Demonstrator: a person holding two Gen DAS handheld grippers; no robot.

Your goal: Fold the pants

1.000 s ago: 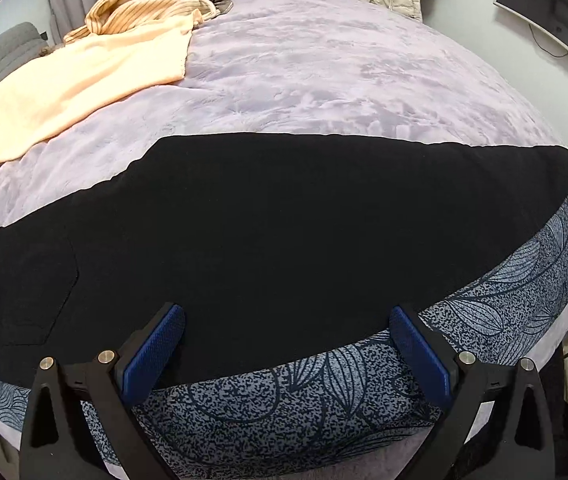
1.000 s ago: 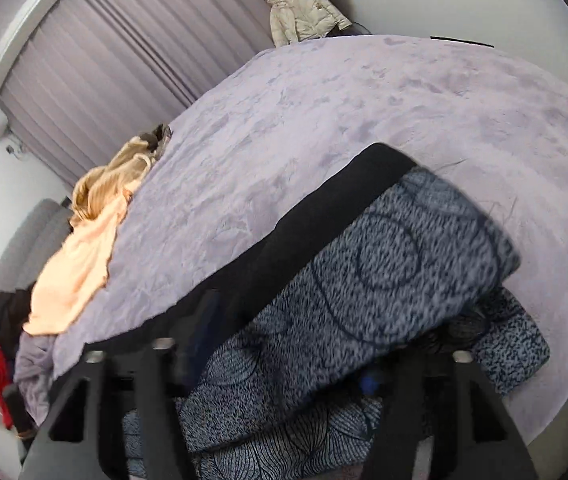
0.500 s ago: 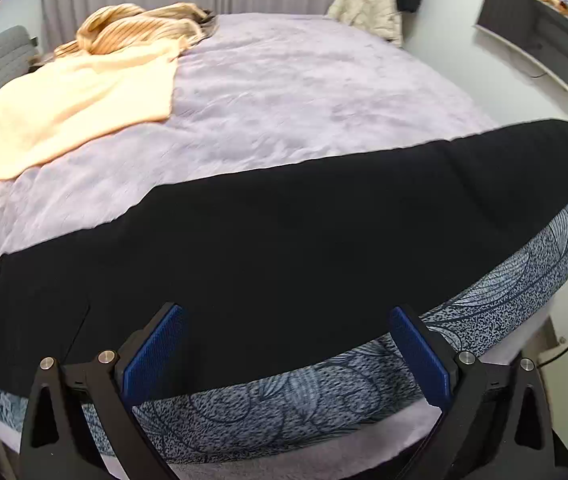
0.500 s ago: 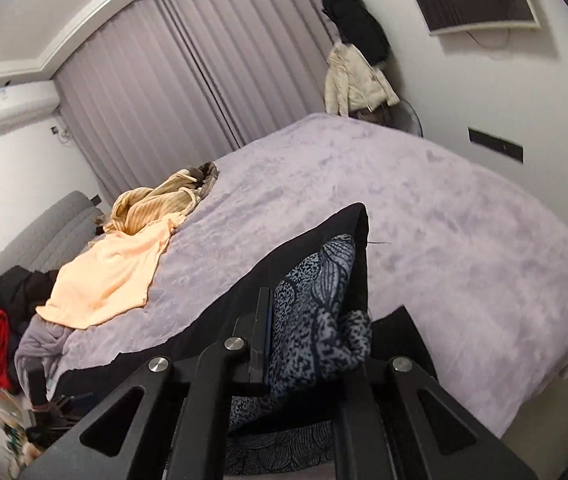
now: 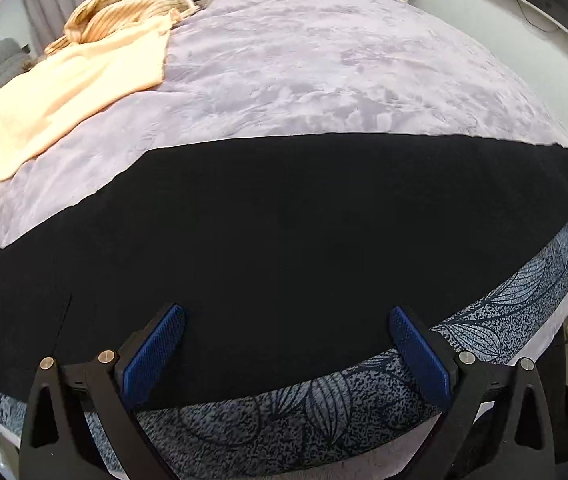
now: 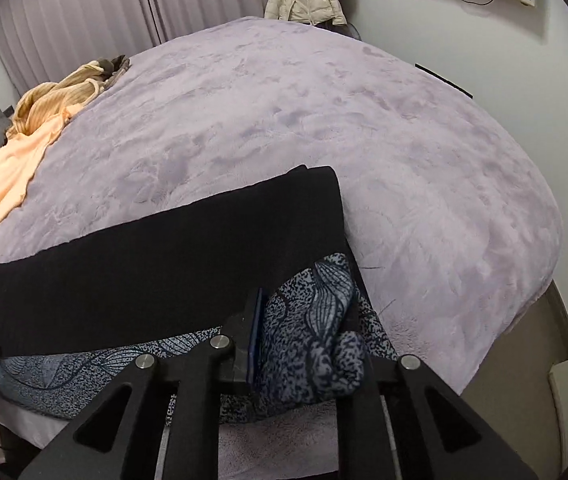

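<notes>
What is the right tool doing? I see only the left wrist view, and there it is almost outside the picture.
Observer: The right tool has a bunch of patterned fabric between its jaws, which have just been opening a little.
Operator: Where on the pants is that?
Observer: At the narrow end of the black pants, just below their near edge.
Operator: What lies beyond that end?
Observer: Only the purple blanket, down to the bed's rounded corner.
</notes>
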